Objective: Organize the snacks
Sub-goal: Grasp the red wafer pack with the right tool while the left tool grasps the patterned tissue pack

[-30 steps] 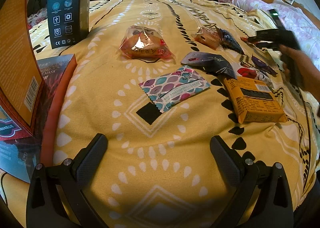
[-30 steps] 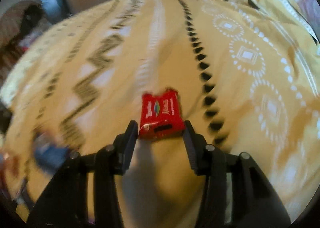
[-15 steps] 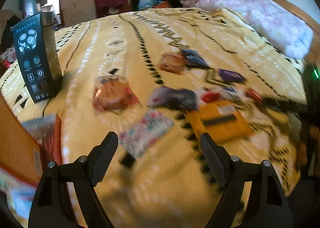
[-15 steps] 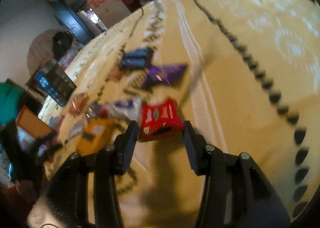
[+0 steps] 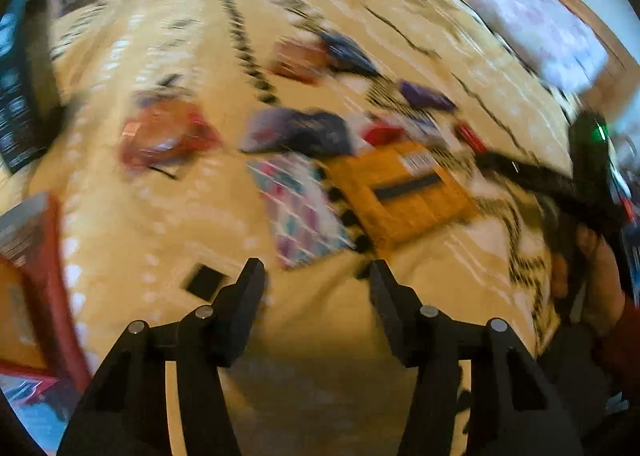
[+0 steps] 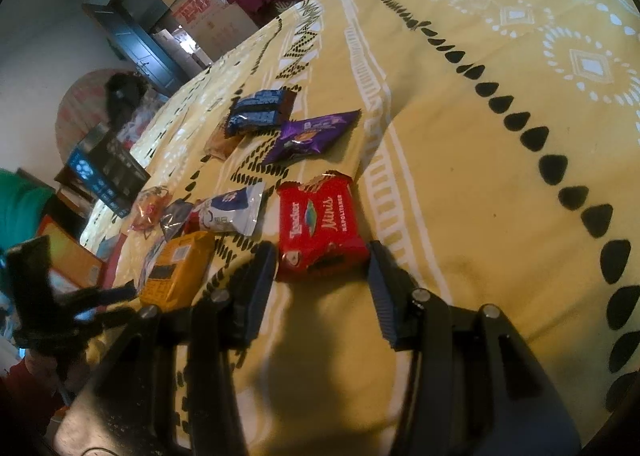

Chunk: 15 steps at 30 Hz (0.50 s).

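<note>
Your right claw (image 6: 322, 256) has carried the red wafer pack (image 6: 320, 225), gripped between its fingers, over the bed (image 6: 480, 135) beside the orange box (image 6: 178, 270), while your left claw (image 5: 316, 280) gapes empty.

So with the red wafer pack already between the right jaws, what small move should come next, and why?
Probably lower the red Loacker Minis pack onto the yellow bedspread beside the purple packet and the white-and-blue packet, then open. The right gripper grips it at the near edge, and the other snacks already lie grouped just left of it.
</note>
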Each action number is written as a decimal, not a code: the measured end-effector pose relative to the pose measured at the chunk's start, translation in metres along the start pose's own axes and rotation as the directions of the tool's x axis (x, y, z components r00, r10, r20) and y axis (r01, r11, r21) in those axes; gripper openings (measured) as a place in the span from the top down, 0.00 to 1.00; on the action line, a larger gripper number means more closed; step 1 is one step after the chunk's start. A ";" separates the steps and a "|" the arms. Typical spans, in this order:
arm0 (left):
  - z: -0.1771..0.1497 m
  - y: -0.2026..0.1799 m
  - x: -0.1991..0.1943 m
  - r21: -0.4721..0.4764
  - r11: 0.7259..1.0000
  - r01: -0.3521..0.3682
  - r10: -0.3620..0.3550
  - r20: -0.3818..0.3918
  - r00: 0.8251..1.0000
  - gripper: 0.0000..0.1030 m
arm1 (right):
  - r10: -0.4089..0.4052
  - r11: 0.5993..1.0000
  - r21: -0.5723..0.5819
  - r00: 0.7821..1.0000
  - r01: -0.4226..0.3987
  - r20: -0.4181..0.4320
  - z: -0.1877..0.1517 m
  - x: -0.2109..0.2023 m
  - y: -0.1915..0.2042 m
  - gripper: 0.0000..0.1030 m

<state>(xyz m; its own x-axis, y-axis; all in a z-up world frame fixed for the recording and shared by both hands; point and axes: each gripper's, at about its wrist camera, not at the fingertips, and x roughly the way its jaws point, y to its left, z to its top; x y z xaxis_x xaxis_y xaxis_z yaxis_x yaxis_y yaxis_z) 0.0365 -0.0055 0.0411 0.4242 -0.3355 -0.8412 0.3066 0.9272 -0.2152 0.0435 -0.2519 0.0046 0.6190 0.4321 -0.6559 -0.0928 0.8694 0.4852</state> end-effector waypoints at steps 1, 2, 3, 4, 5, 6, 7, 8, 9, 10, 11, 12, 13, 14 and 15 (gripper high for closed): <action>0.004 0.004 -0.001 -0.033 0.999 -0.020 0.021 0.019 1.000 0.45 | 0.001 1.000 0.000 1.000 -0.001 0.000 0.000 0.000 0.000 0.54; 0.006 0.007 -0.002 -0.066 0.997 -0.037 0.039 0.039 0.998 0.45 | 0.002 1.000 0.001 1.000 -0.002 0.001 0.000 0.000 0.000 0.54; 0.012 0.009 -0.001 -0.093 0.995 -0.040 0.044 0.049 0.998 0.45 | 0.003 1.000 0.002 1.000 -0.003 0.001 0.000 0.000 -0.001 0.54; 0.017 0.007 0.001 -0.100 0.994 -0.047 0.052 0.048 0.998 0.45 | 0.003 1.000 0.002 1.000 -0.003 0.001 0.000 0.000 -0.001 0.54; 0.021 0.006 0.006 -0.095 0.994 -0.061 0.065 0.045 0.997 0.45 | 0.004 1.000 0.003 1.000 -0.004 0.001 0.000 0.000 -0.001 0.54; 0.023 0.000 0.009 -0.081 0.994 -0.067 0.070 0.043 0.997 0.45 | 0.004 1.000 0.003 1.000 -0.004 0.002 0.000 0.000 -0.001 0.54; 0.026 -0.004 0.015 -0.067 0.995 -0.077 0.079 0.032 0.996 0.45 | 0.004 1.000 0.004 1.000 -0.004 0.003 0.000 0.000 -0.001 0.54; 0.028 -0.007 0.020 -0.056 0.995 -0.088 0.089 0.020 0.996 0.45 | 0.005 1.000 0.005 1.000 -0.005 0.003 0.000 0.000 -0.001 0.54; 0.029 -0.010 0.026 -0.046 0.994 -0.100 0.100 0.007 0.995 0.45 | 0.005 1.000 0.006 1.000 -0.005 0.003 0.000 0.000 -0.001 0.54; 0.028 -0.011 0.028 -0.045 0.993 -0.112 0.112 -0.003 0.994 0.45 | 0.005 1.000 0.007 1.000 -0.005 0.004 0.000 0.000 0.000 0.54; 0.027 -0.011 0.030 -0.051 0.990 -0.133 0.132 -0.007 0.991 0.45 | 0.006 1.000 0.007 1.000 -0.006 0.004 0.000 0.000 -0.001 0.54; 0.027 -0.010 0.035 -0.060 0.987 -0.146 0.146 -0.015 0.989 0.45 | 0.006 1.000 0.007 1.000 -0.006 0.004 0.000 0.000 -0.001 0.54; 0.027 -0.009 0.039 -0.070 0.985 -0.159 0.158 -0.016 0.987 0.45 | 0.006 1.000 0.007 1.000 -0.006 0.004 0.000 0.000 -0.001 0.54; 0.027 -0.010 0.041 -0.068 0.983 -0.171 0.171 -0.013 0.985 0.45 | 0.005 1.000 0.006 1.000 -0.005 0.004 0.000 0.000 -0.001 0.54; 0.026 -0.012 0.042 -0.061 0.981 -0.182 0.182 -0.010 0.983 0.45 | 0.005 1.000 0.006 1.000 -0.005 0.004 0.000 0.000 -0.001 0.54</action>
<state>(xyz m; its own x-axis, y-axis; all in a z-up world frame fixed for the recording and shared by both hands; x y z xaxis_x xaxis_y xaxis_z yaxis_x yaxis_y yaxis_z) 0.0728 -0.0352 0.0209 0.4642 -0.1593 -0.8713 0.1719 0.9812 -0.0878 0.0437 -0.2524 0.0041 0.6215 0.4351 -0.6515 -0.0911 0.8661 0.4916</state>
